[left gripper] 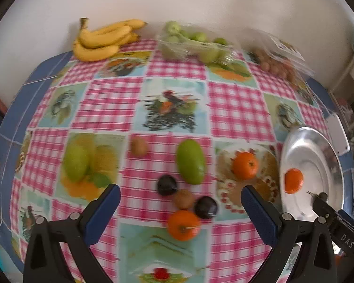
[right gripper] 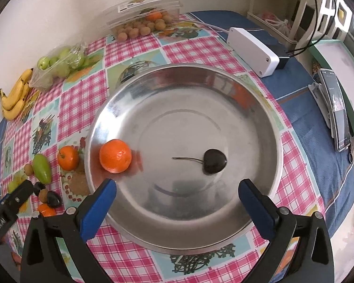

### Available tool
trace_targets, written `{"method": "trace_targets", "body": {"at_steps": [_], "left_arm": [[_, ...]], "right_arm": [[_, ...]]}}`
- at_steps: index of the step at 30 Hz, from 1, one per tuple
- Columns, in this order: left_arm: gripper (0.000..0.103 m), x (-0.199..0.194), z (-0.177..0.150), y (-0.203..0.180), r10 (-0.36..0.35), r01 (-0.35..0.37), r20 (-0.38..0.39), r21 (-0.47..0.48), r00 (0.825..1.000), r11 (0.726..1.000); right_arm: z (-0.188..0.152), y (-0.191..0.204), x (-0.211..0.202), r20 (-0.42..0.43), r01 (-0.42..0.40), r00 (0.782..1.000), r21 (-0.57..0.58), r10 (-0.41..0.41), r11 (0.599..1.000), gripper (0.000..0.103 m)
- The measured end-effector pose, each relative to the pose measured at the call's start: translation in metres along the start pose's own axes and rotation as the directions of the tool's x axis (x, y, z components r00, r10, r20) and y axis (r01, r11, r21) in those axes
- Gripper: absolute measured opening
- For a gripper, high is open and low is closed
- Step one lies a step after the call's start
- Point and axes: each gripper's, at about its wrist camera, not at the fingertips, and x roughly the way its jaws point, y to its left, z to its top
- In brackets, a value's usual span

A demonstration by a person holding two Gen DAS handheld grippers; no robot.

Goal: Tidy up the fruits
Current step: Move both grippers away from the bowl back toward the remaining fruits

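The left gripper (left gripper: 180,198) hangs steeply over the table with its jaws spread wide and nothing between the pads. Just ahead of its tips, almost centred in the gap, lies a tight cluster: an orange (left gripper: 183,224) nearest, a brown kiwi-like fruit (left gripper: 183,198) touching it, and two dark plums (left gripper: 205,207) (left gripper: 167,185) to either side. A little farther out lies a green mango (left gripper: 190,161), its long axis running away from the gripper and tilted slightly, so the jaws as they stand would close across its narrow width. A second orange (left gripper: 245,165) sits to the right of it, near the bowl (left gripper: 318,165). The right gripper (right gripper: 177,202) is also fully open and empty, poised above the near rim of the bowl (right gripper: 259,108), which already holds one orange (right gripper: 115,156) by its left wall and a dark stemmed cherry (right gripper: 214,161) near the middle. The loose fruit lies well to the right gripper's left, so the left one is plainly the nearer, and the next pick probably falls to it.
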Motion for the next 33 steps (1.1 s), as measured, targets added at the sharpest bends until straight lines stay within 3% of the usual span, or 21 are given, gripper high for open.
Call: {"method": "trace_targets", "body": {"at_steps": [12,18,25,33], "left_arm": [[0.103,-0.010,0.000,0.084,0.035,-0.030,0.028,-0.174,0.999,0.984],[0.103,-0.012,0.000,0.110,0.037,-0.029,0.029,-0.232,0.999,0.972],[0.103,-0.010,0.003,0.126,0.032,-0.023,0.029,-0.264,0.999,0.964],[0.103,-0.004,0.011,0.146,0.060,-0.047,0.042,-0.263,0.997,0.964]], "right_arm": [[-0.003,0.051,-0.011,0.044,-0.013,0.999,-0.092,0.017,0.996,0.103],[-0.010,0.085,-0.014,0.058,-0.059,0.996,-0.140,0.068,0.988,0.103],[-0.017,0.117,-0.008,0.031,-0.123,0.991,-0.190,0.131,0.974,0.103],[-0.014,0.126,-0.002,0.044,-0.153,0.986,-0.132,0.160,0.979,0.103]]}}
